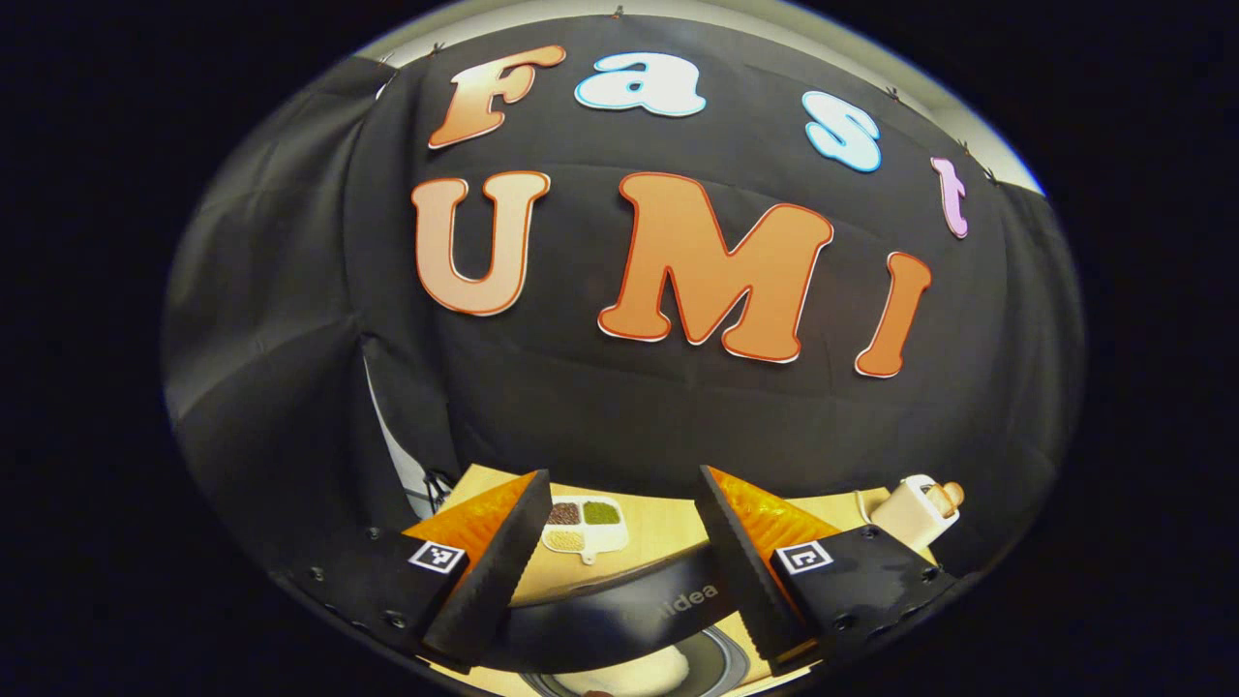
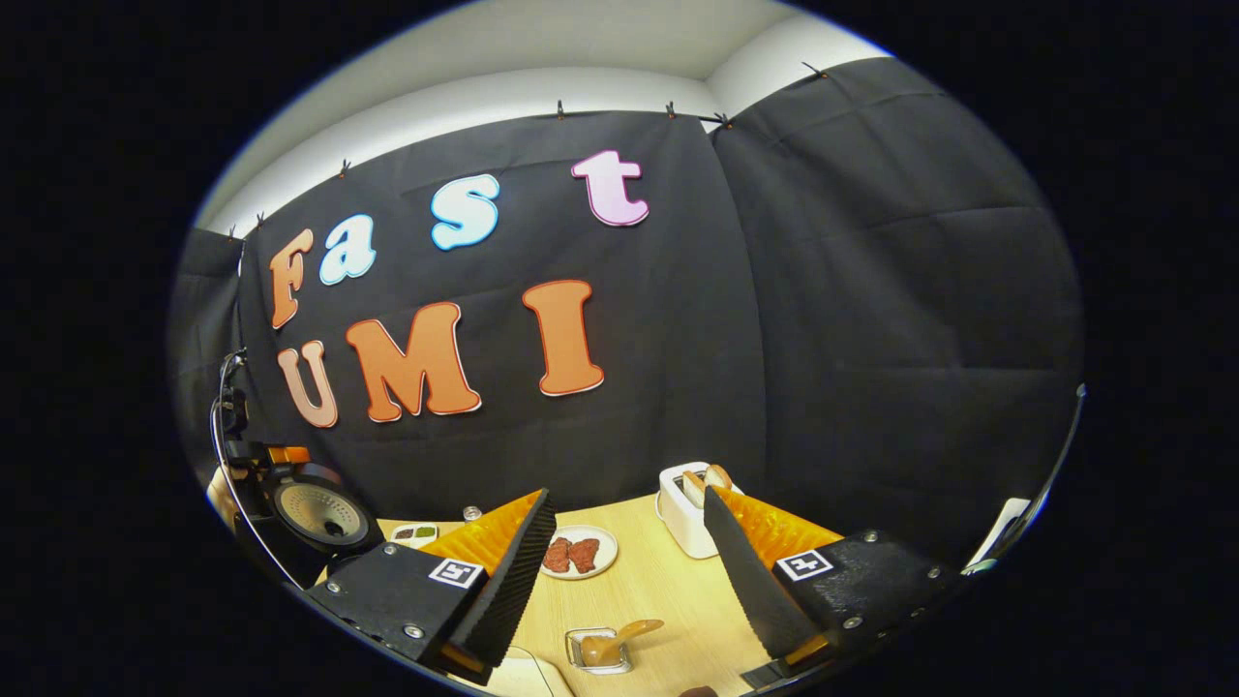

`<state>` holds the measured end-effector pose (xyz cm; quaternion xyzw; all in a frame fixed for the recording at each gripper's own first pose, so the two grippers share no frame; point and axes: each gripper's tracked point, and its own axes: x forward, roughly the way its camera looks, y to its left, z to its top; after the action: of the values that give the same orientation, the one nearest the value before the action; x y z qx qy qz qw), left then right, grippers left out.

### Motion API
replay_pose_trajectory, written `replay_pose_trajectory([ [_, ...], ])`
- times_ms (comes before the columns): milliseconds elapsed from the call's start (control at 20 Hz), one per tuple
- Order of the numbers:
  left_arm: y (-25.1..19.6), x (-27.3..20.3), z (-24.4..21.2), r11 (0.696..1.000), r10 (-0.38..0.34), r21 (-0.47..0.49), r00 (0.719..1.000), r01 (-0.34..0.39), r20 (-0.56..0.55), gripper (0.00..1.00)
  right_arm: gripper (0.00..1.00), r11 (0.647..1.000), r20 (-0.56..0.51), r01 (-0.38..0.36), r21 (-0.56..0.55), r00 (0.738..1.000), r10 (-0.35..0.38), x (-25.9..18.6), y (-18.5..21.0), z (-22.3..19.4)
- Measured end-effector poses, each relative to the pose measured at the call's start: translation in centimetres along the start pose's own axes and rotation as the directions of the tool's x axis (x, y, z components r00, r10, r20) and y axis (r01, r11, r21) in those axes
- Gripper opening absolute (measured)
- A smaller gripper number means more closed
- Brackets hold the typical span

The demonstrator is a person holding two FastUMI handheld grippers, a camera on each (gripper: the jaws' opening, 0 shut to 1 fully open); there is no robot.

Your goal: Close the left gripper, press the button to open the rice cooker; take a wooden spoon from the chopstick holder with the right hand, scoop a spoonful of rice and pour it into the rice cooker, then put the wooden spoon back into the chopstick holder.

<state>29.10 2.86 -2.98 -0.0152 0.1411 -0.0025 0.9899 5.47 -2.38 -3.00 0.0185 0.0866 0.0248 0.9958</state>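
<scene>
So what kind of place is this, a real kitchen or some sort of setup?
It looks like a staged kitchen booth, not a real kitchen: a wooden table against a black cloth backdrop, set with a rice cooker whose lid stands open, a toaster holding bread and a plate of food.

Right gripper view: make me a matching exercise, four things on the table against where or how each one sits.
Things
1. rice cooker
2. toaster
3. wooden spoon
4. white plate

Places or states
A. stands in the chopstick holder, near the table's front edge
B. at the far left, lid raised
C. mid-table, with two reddish pieces on it
D. near the back wall, with bread poking out of its slots

Pairs: 1-B, 2-D, 3-A, 4-C
</scene>
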Motion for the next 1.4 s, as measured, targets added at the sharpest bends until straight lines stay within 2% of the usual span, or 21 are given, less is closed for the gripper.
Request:
replay_pose_trajectory([
  [100, -0.5, -1.1, -1.0, 1.000, -0.006, -0.004, 1.000, 0.006, -0.003, 1.00, 0.94, 1.000, -0.001, -0.020, -0.013, 1.000, 0.020, -0.3, 0.6, 0.0],
  [300, -2.1, -3.6, -3.2, 0.997, -0.004, 0.083, 1.000, 0.004, -0.008, 1.00, 0.95, 0.997, -0.007, -0.060, -0.052, 0.998, 0.060, -0.1, 1.7, 0.2],
  [550, -4.2, -6.6, -8.5, 0.992, 0.012, 0.129, 1.000, -0.010, -0.014, 1.00, 0.95, 0.991, 0.000, -0.131, -0.039, 0.991, 0.131, -0.4, 3.1, 0.5],
  [650, -4.8, -7.4, -11.4, 0.992, 0.014, 0.122, 0.999, -0.009, -0.034, 1.00, 0.95, 0.988, -0.012, -0.155, -0.026, 0.988, 0.155, -0.6, 3.4, 0.0],
  [750, -5.1, -8.1, -14.5, 0.997, 0.007, 0.072, 0.998, -0.003, -0.060, 1.00, 0.95, 0.985, -0.018, -0.171, -0.022, 0.985, 0.171, -0.8, 3.5, -0.4],
  [850, -4.7, -8.3, -16.7, 0.999, 0.031, 0.029, 0.997, -0.029, -0.069, 1.00, 0.95, 0.983, -0.033, -0.181, -0.027, 0.983, 0.180, -1.1, 3.3, -1.0],
  [950, -3.1, -8.6, -18.2, 0.995, 0.092, 0.036, 0.994, -0.091, -0.055, 1.00, 0.95, 0.982, -0.049, -0.185, -0.036, 0.982, 0.183, -1.4, 3.0, -1.6],
  [1400, -3.7, -8.5, -24.6, 0.978, 0.130, 0.174, 0.989, -0.117, -0.069, 1.00, 0.94, 0.971, -0.098, -0.232, -0.062, 0.969, 0.225, -1.5, 3.6, -3.6],
])
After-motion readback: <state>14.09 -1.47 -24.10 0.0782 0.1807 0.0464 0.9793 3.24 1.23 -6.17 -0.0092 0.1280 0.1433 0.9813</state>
